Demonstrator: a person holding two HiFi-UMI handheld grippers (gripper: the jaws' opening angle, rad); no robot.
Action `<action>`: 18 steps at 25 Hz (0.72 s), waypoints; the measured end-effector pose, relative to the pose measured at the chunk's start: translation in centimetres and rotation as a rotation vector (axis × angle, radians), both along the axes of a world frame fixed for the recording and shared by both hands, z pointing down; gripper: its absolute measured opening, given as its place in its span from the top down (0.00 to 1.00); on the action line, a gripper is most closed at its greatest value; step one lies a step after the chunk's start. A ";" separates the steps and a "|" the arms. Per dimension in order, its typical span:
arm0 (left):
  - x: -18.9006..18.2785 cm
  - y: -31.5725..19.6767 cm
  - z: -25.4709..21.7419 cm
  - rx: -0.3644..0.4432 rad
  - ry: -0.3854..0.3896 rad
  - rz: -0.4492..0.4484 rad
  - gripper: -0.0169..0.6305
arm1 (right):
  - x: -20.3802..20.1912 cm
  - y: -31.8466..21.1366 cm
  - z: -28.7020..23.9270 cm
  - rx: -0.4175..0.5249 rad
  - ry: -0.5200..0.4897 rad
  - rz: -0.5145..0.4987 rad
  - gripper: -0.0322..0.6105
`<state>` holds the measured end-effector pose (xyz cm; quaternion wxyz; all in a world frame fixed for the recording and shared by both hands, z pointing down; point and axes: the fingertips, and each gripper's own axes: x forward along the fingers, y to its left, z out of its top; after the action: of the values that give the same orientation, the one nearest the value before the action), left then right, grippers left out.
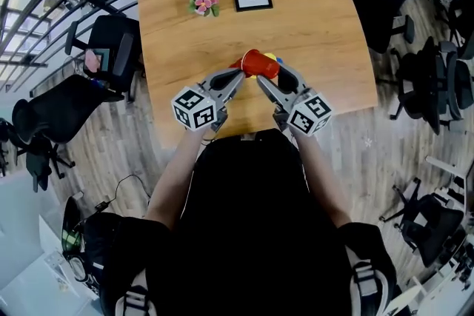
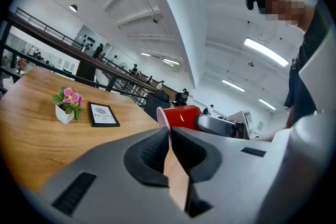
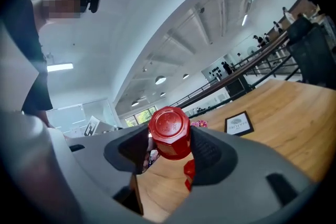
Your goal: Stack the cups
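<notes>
Seemingly mid-handover, the red cup point(image 1: 259, 64) is clamped by the left tool point(image 1: 237, 75) and right tool point(image 1: 264, 80); one release is needed next.

Open-plan office, wooden table point(image 1: 311, 26), black swivel chairs point(image 1: 111, 48) around it, railed mezzanine point(image 2: 50, 35), ceiling strip lights point(image 2: 265, 51)

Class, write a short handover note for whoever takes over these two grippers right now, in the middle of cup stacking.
Left gripper: shut on the rim of the red cup.
Right gripper: jaws round that cup's base, pads apparently pressing it.
The cup is held sideways over the table, towards its near edge.
Something yellow shows just behind it, too hidden to name.
Done: one cup picked up.
Left to do: the stacking; no stack is visible.
</notes>
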<state>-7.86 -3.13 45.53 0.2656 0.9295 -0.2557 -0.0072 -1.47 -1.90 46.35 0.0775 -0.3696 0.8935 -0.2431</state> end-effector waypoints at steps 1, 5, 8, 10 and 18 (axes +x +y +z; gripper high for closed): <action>-0.1 0.0 0.1 -0.004 0.004 0.011 0.93 | -0.1 0.0 0.0 -0.005 -0.013 0.010 0.56; -0.4 0.3 0.4 -0.002 0.011 0.054 0.92 | -0.5 0.1 0.5 -0.033 -0.029 0.023 0.57; -0.8 0.6 0.8 0.028 -0.034 0.086 0.92 | -0.6 0.2 0.8 -0.037 -0.006 0.030 0.57; -1.3 0.5 1.1 0.046 -0.071 0.087 0.92 | -0.1 0.0 1.1 -0.051 0.062 0.044 0.57; -3.2 0.0 1.2 0.077 -0.131 0.050 0.92 | 1.1 -1.9 3.9 -0.120 0.627 -0.078 0.57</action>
<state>-11.06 -3.12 46.75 0.2124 0.9436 -0.2488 0.0504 -0.39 -3.83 50.22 -0.2329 -0.3960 0.8713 -0.1726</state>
